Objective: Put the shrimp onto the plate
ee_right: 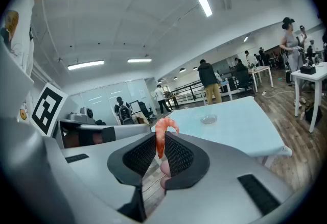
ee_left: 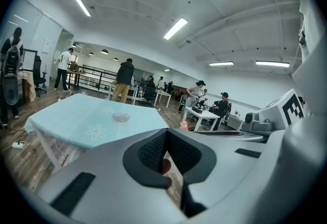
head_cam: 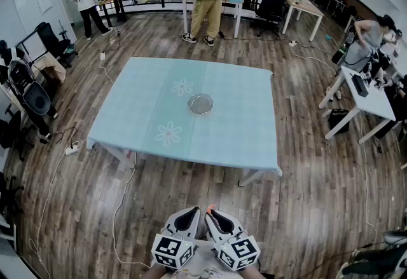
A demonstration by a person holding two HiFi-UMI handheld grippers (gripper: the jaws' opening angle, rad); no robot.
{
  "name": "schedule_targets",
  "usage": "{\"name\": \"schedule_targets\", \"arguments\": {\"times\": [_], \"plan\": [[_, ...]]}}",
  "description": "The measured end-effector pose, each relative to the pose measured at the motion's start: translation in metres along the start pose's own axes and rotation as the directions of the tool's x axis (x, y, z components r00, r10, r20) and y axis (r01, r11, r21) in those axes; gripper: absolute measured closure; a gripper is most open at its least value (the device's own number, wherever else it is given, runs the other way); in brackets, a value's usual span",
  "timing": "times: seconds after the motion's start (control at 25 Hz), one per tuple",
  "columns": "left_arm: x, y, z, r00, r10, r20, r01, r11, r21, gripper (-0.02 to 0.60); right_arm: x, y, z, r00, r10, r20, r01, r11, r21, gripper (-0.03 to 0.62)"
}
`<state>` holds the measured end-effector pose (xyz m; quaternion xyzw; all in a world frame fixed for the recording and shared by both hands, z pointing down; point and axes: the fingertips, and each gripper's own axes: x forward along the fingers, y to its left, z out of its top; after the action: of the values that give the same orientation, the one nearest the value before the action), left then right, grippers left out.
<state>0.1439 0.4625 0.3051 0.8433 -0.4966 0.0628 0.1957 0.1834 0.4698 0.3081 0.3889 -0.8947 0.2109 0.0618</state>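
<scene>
Two grippers sit side by side at six o'clock in the head view, left gripper (head_cam: 191,213) and right gripper (head_cam: 213,215), well apart from the table (head_cam: 241,131). The plate (head_cam: 200,103) lies near the table's middle, toward twelve. Left gripper view: the jaws are drawn nearly together on nothing I can make out, likely idle. Right gripper view: the jaws pinch the shrimp (ee_right: 163,136) by its lower end, with its curl poking up at twelve o'clock, probably so it drops cleanly.
</scene>
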Motion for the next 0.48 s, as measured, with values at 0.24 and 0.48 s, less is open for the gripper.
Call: {"name": "schedule_targets", "arguments": {"times": [0.24,0.48], "plan": [[-0.119,0.045,-0.009,0.997,0.074,0.028,-0.074,0.997,-0.002,0.574,0.009,0.098,-0.031,0.999,0.019,-0.026,-0.018,0.999,0.03,0.523],[-0.22,0.113,-0.049,0.993,0.114,0.038,-0.112,0.992,-0.06,0.574,0.031,0.193,-0.067,1.0,0.002,0.002,-0.002,1.0,0.013,0.523]]}}
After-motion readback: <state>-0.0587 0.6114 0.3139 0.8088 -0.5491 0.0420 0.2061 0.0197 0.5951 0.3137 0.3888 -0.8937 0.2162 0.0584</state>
